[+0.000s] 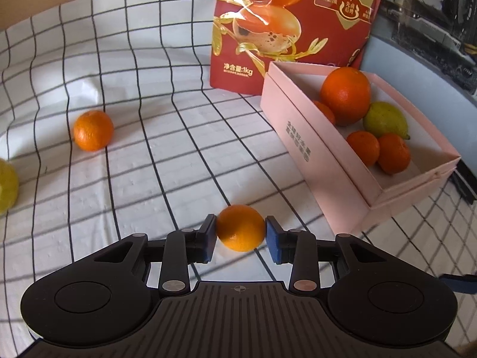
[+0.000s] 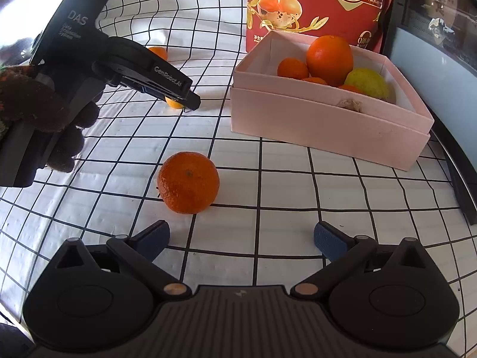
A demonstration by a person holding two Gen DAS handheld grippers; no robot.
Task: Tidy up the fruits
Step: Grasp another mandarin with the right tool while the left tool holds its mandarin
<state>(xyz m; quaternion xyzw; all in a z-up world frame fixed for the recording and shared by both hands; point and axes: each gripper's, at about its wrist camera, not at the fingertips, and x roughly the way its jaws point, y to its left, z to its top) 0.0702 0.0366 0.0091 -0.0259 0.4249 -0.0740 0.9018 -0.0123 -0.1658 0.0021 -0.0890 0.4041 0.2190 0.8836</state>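
Two grippers, left (image 1: 241,232) clamped on small orange (image 1: 240,227), right (image 2: 241,240) wide apart, yellow fruit (image 1: 7,186) cut off

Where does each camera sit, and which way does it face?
Left wrist: on the left claw, facing down at a small orange mandarin between its pads.
Right wrist: on the open right claw, facing a bigger orange mandarin; a gloved hand shows.
Shared: pink cardboard box, red printed bag, checked white cloth.

A worktop under a white black-grid cloth (image 2: 283,191) carries a pink box (image 2: 322,119) and a red snack bag (image 1: 286,29) standing behind it. Loose mandarins (image 2: 188,186) lie on the cloth, with a yellow-green fruit (image 1: 7,189) at its left edge.
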